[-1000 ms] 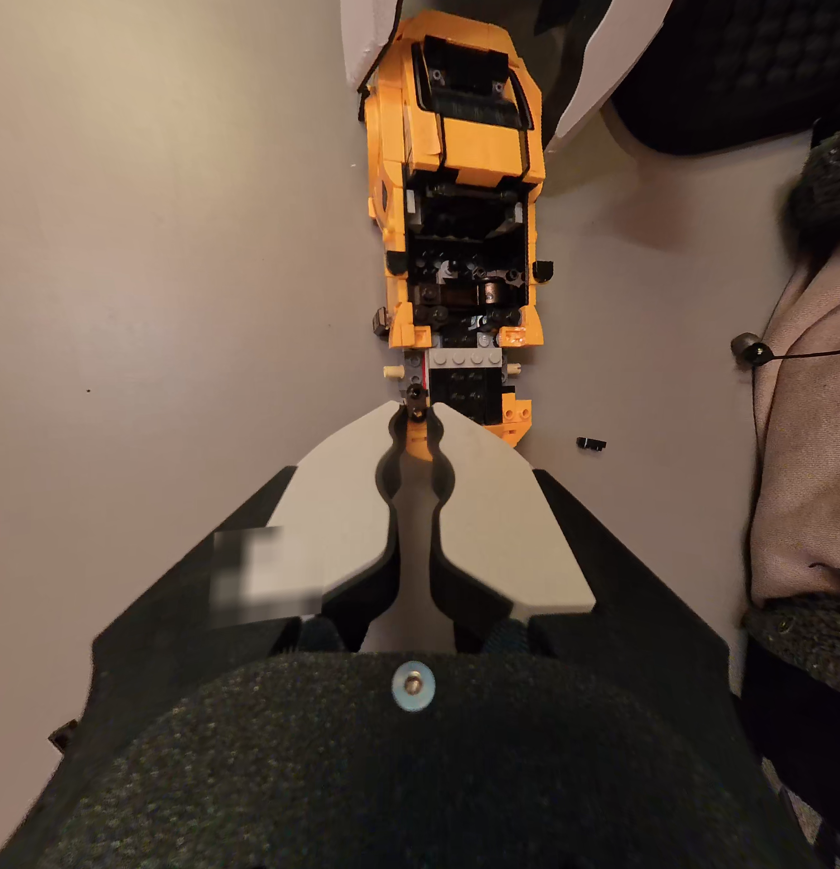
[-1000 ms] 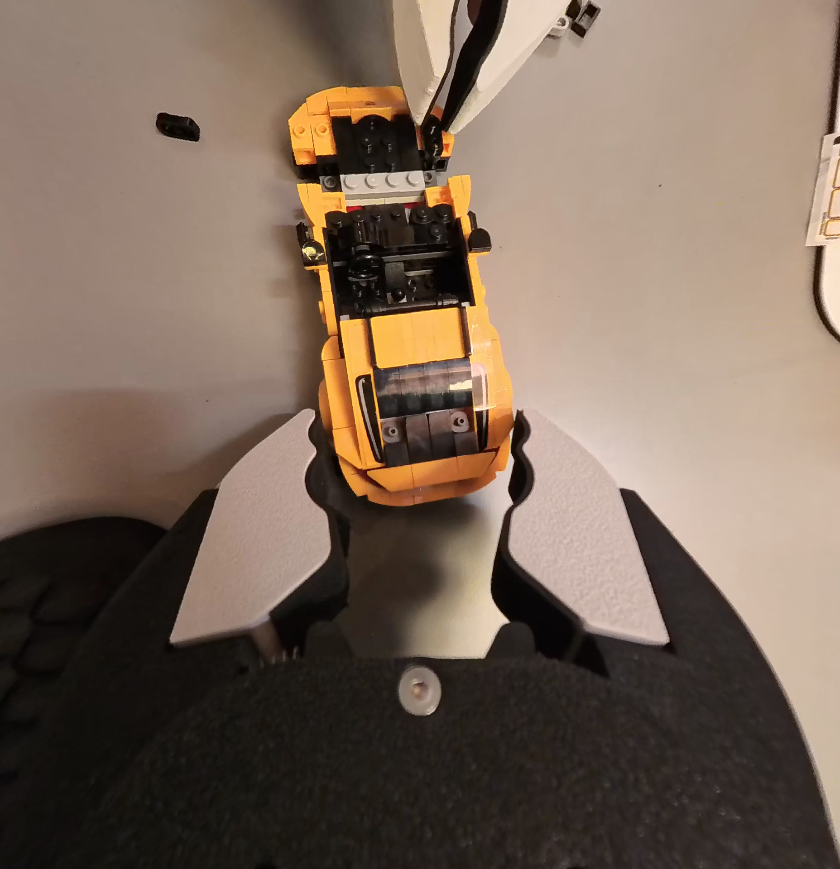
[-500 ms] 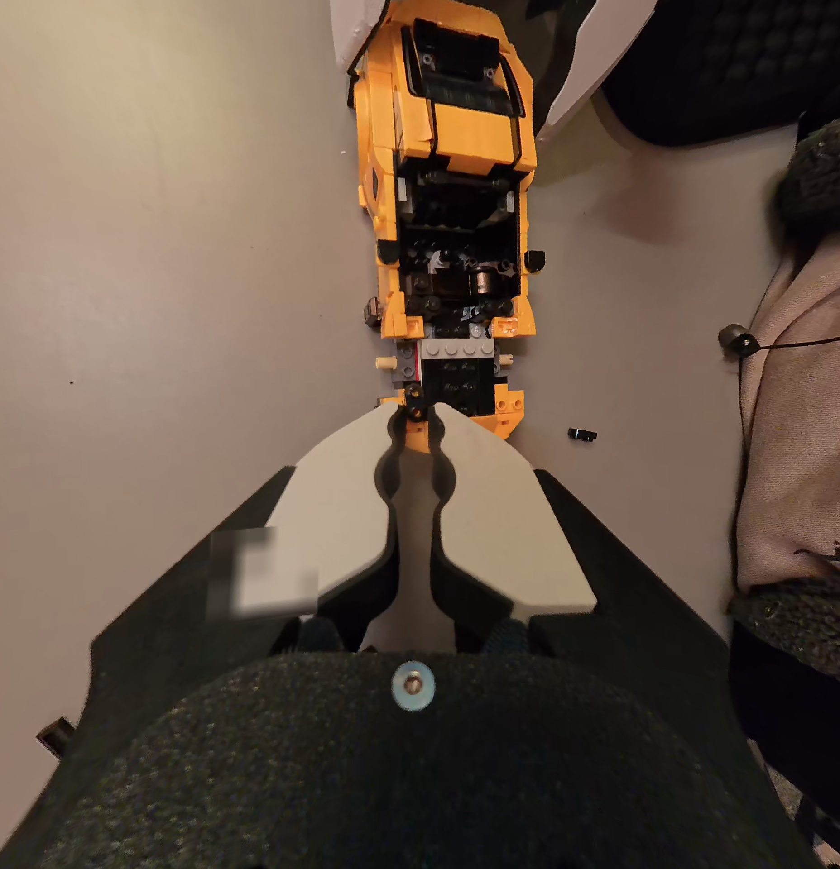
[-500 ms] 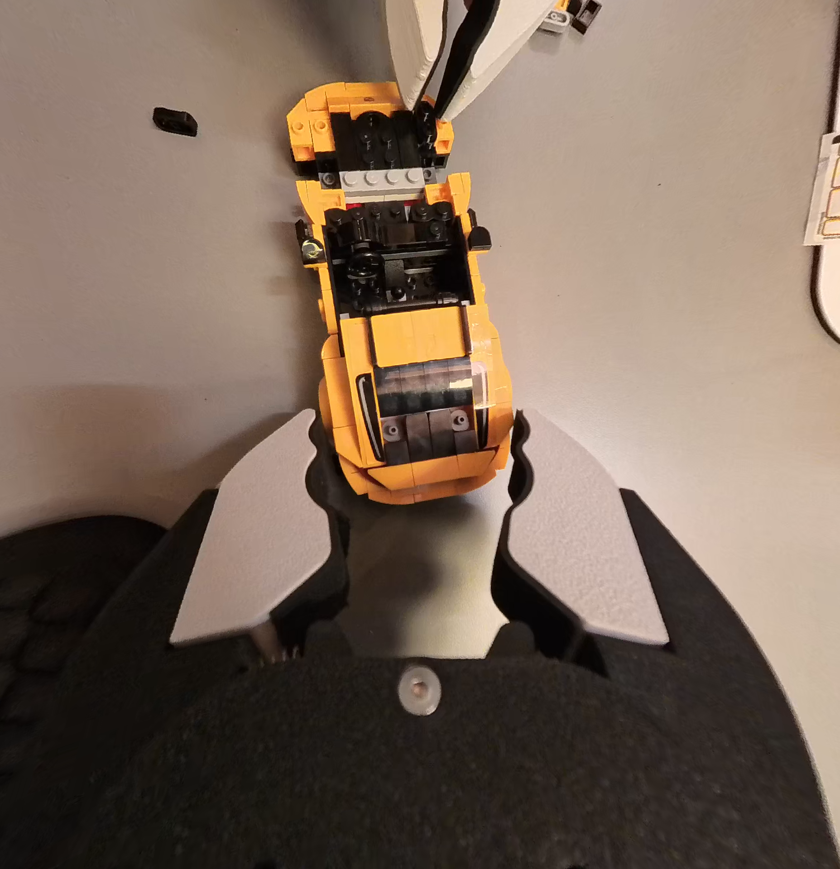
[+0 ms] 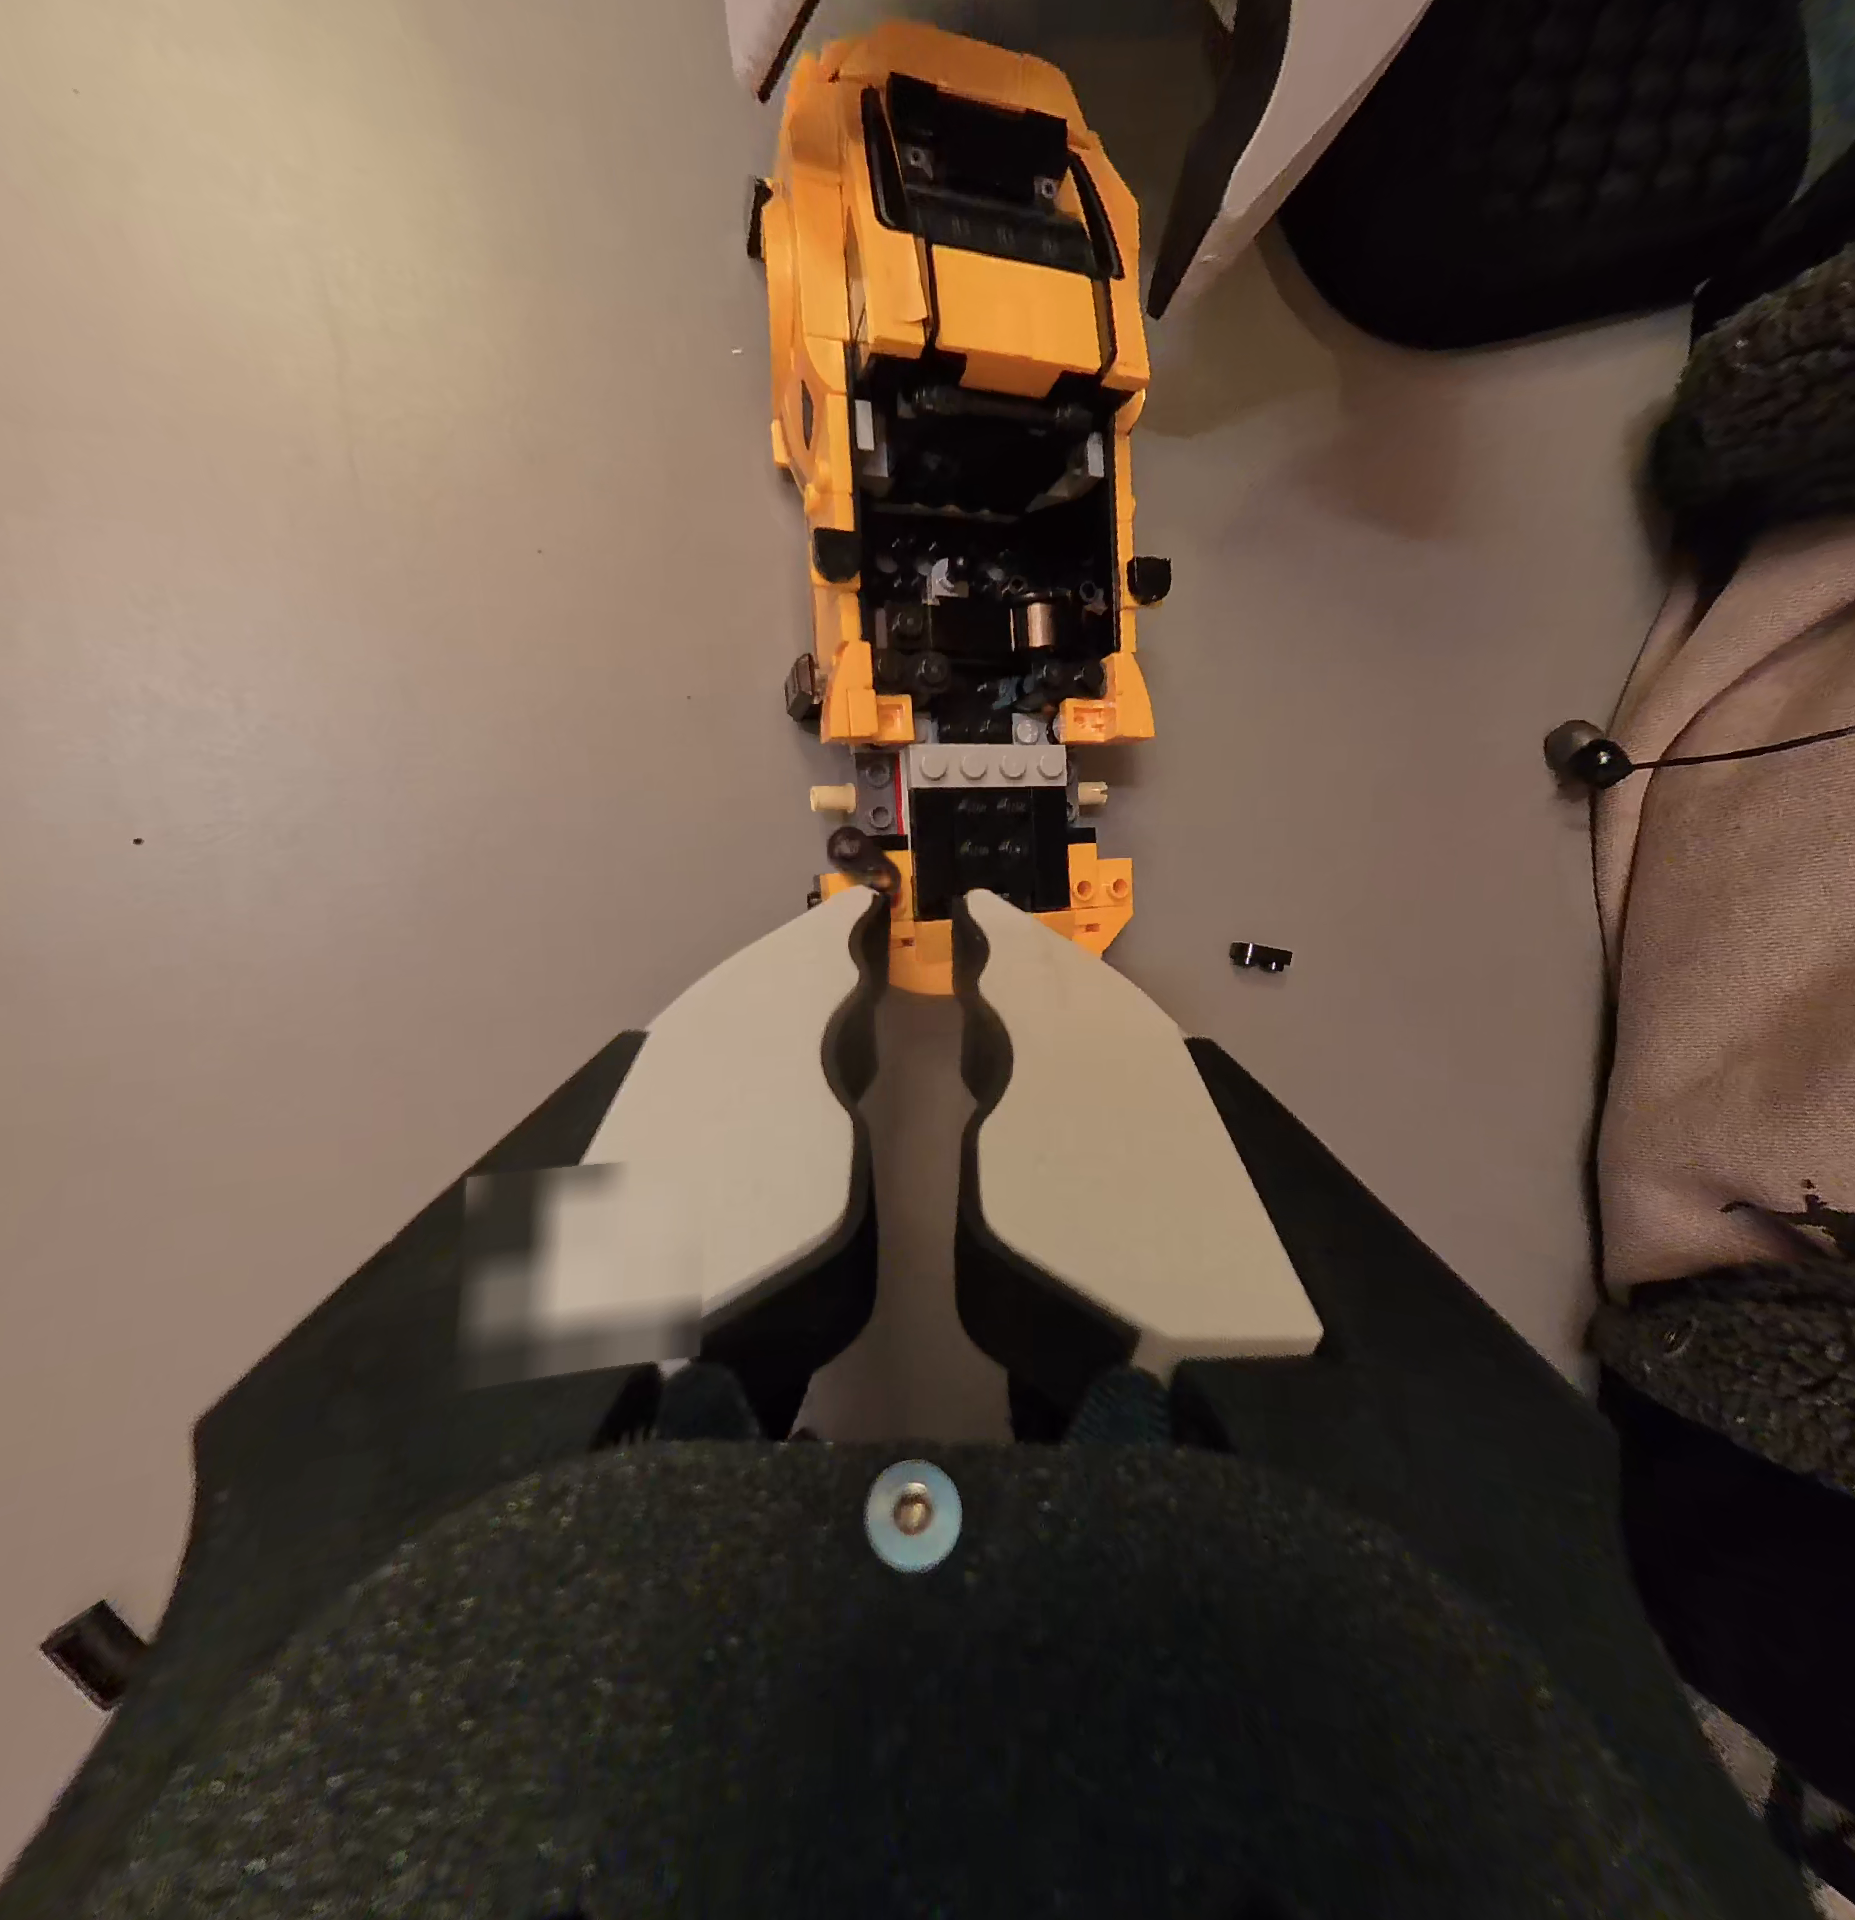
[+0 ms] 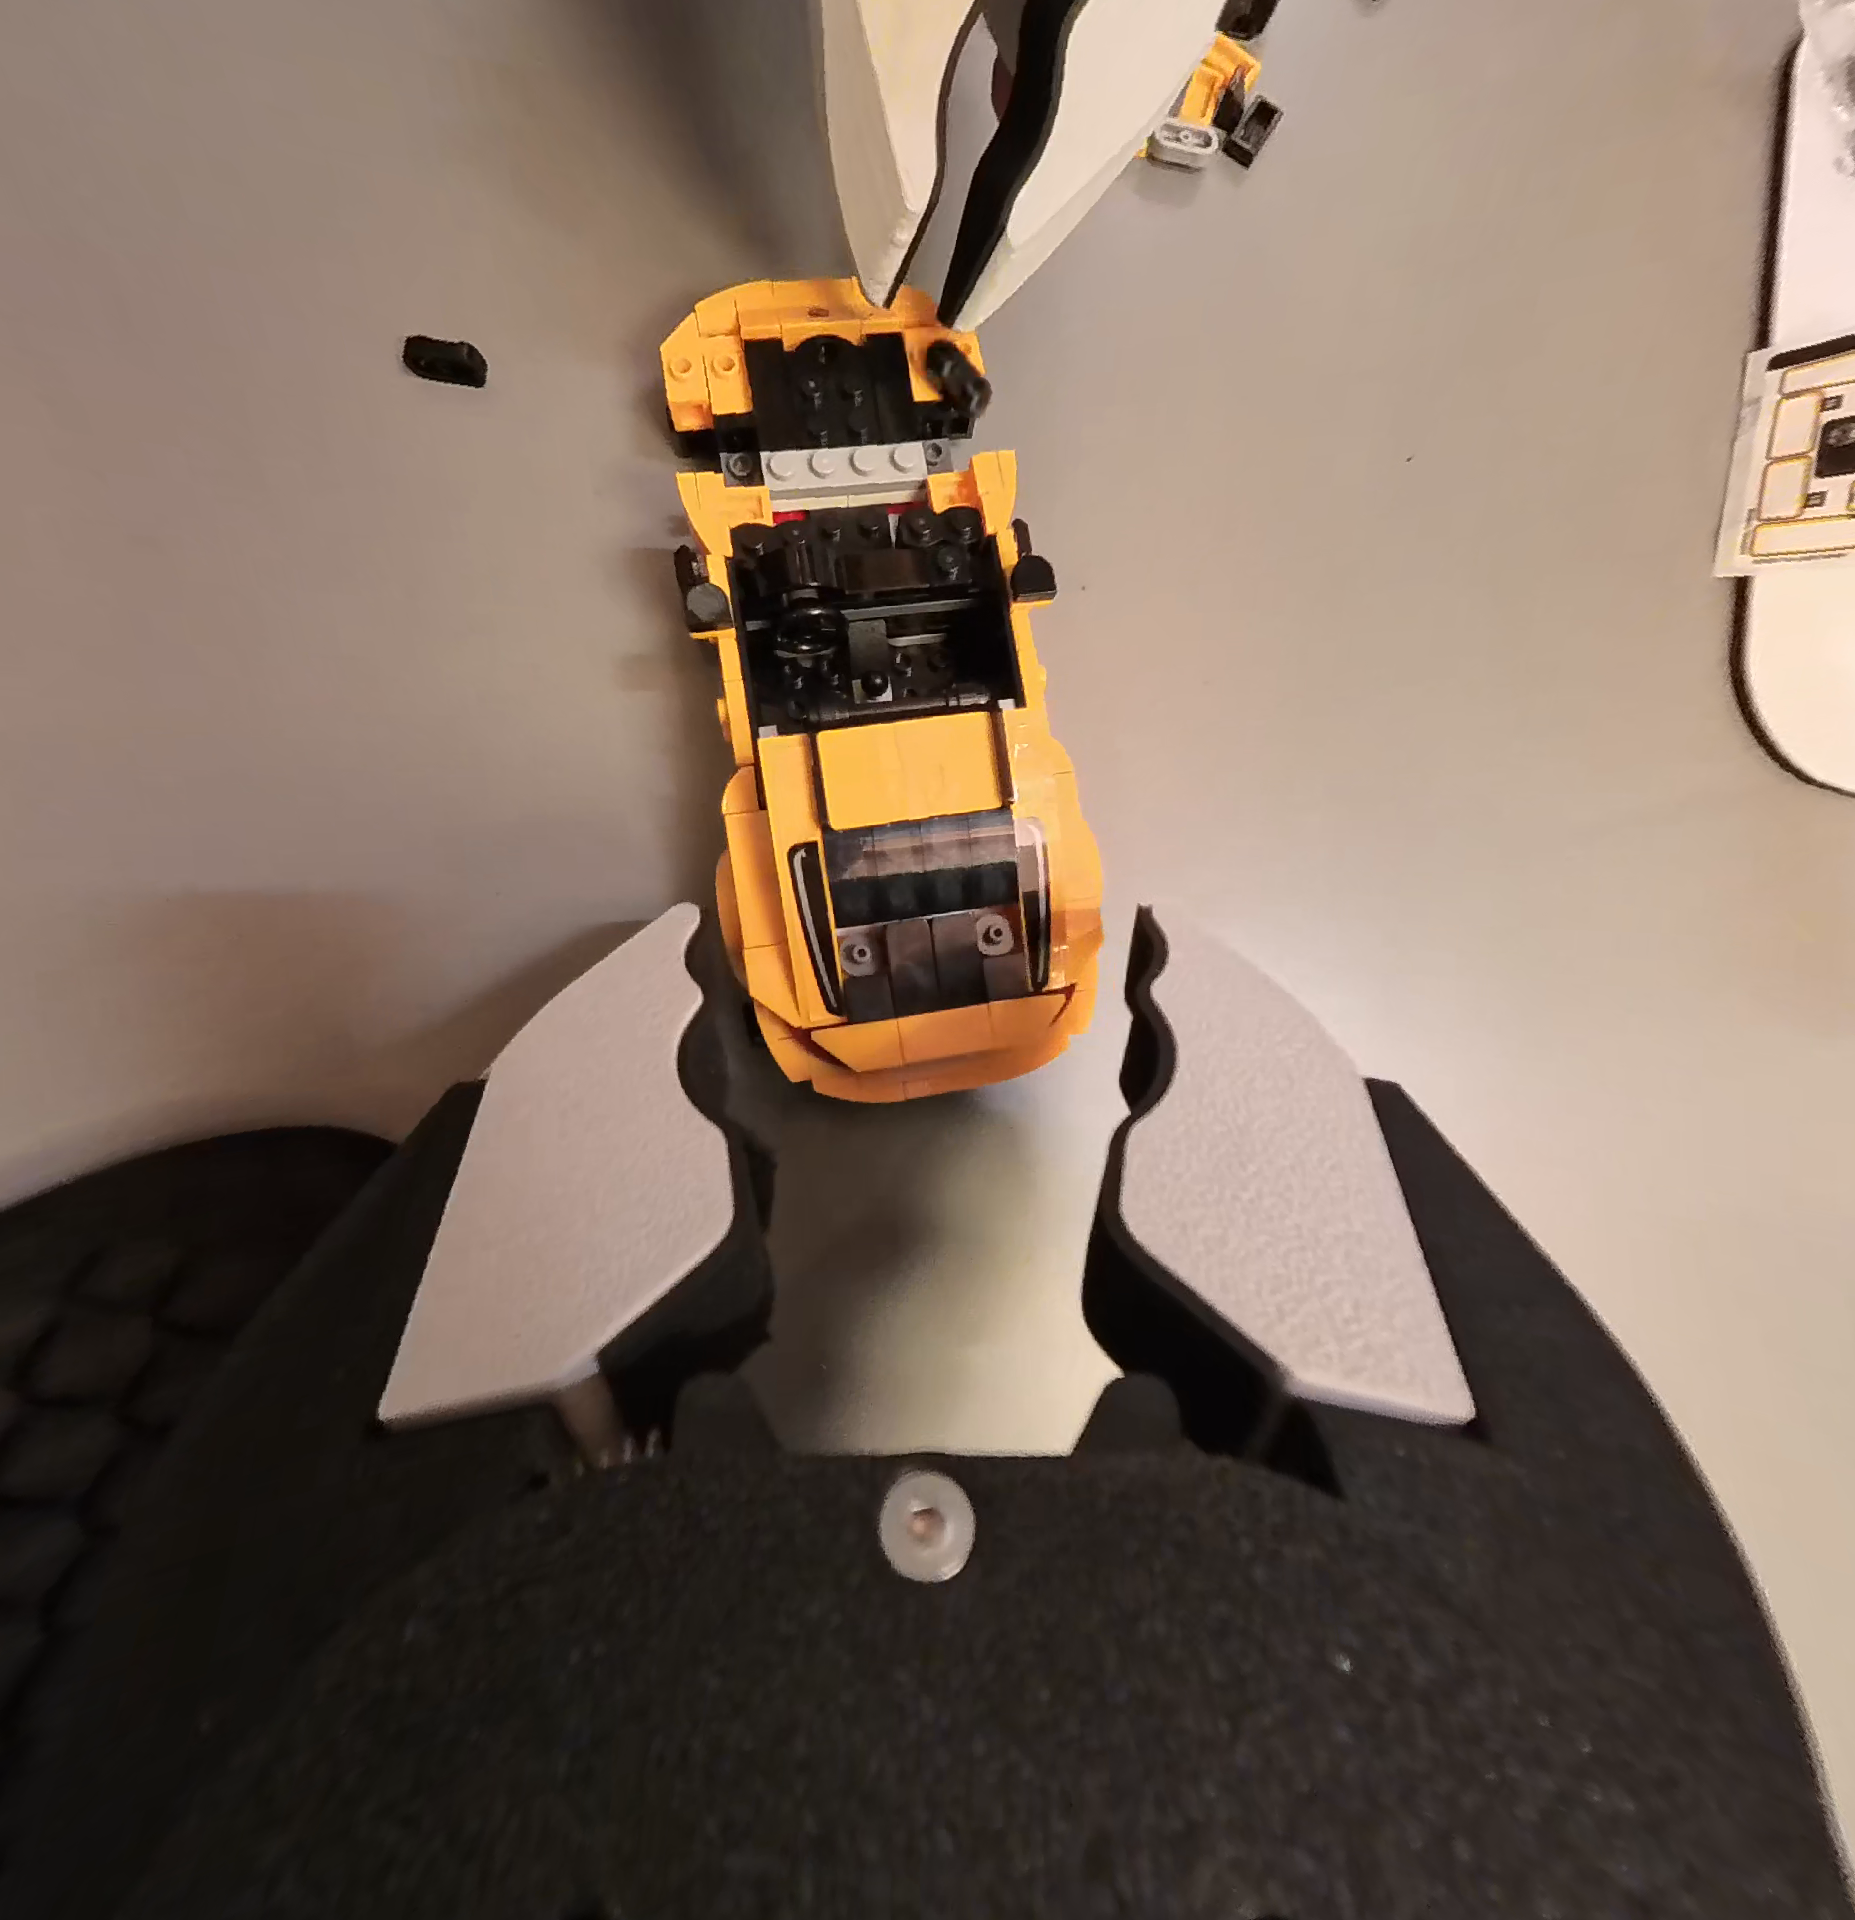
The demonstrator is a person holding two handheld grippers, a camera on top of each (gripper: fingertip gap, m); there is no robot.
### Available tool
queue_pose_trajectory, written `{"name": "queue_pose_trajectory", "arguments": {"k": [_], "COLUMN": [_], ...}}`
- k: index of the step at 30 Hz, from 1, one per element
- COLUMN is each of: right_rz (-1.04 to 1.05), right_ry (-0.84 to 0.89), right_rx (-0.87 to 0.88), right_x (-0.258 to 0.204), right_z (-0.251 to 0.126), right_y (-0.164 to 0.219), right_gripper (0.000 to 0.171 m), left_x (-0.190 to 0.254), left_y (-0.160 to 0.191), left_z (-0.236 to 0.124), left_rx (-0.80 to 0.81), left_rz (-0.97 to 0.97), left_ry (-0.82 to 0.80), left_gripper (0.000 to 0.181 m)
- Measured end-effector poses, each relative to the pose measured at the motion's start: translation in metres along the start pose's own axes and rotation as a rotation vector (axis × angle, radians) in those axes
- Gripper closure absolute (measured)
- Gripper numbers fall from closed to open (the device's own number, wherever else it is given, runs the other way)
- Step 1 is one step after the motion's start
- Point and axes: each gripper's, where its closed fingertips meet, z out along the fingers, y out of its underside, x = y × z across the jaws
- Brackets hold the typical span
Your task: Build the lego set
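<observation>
The orange and black lego car lies lengthwise on the grey table. My left gripper is at the car's unfinished end, its jaws a narrow gap apart over the orange corner. A small black piece rests on that end, just past the left fingertip. In the right wrist view the car points away, and the small black piece sits at its far corner under the left gripper. My right gripper is open, with one finger on each side of the car's near end.
A loose black piece lies beside the car, also seen in the right wrist view. A sticker sheet and a white tray are at the right. Small parts lie far off. A person's sleeve is close. There is about 12 centimeters between the tips of the two grippers. From the left gripper's tips to the loose black piece is close to 9 centimeters. Seen from the right wrist view as well.
My left gripper has opened a little and let go of the small black piece, which now rests on the car's end. The right gripper stays open around the car.
</observation>
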Motion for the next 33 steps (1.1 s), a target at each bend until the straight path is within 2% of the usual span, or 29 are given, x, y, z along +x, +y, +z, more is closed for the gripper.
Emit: {"name": "queue_pose_trajectory", "arguments": {"k": [4, 7, 12, 16, 19, 22, 29, 33], "right_rz": [0.001, -0.012, -0.083, -0.101, -0.134, -0.169, -0.092, -0.104], "right_ry": [-0.002, -0.012, -0.099, -0.188, -0.27, -0.267, -0.3, -0.254], "right_rx": [0.018, 0.074, 0.126, 0.0, -0.116, -0.183, -0.281, -0.363], "right_x": [0.0, 0.006, 0.03, 0.054, 0.046, 0.04, 0.034, 0.035], "right_z": [-0.002, -0.008, 0.002, 0.034, 0.053, 0.059, 0.068, 0.073], "right_y": [-0.005, -0.023, -0.065, -0.068, -0.058, -0.05, -0.049, -0.045], "right_gripper": [0.097, 0.101, 0.126, 0.141, 0.155, 0.155, 0.151, 0.153], "left_x": [0.0, 0.002, 0.003, 0.003, 0.007, 0.006, 0.009, 0.011], "left_y": [0.001, 0.001, 0.007, 0.017, 0.011, 0.01, 0.009, 0.009], "left_z": [-0.003, -0.009, -0.011, 0.003, 0.009, 0.012, 0.014, 0.014], "left_rx": [0.004, 0.032, 0.131, 0.195, 0.272, 0.291, 0.326, 0.333], "left_rz": [-0.001, -0.004, -0.045, -0.044, -0.031, -0.011, -0.009, 0.0], "left_ry": [-0.007, -0.029, -0.103, -0.161, -0.158, -0.162, -0.16, -0.169], "left_gripper": [0.17, 0.168, 0.149, 0.126, 0.122, 0.124, 0.125, 0.125]}}
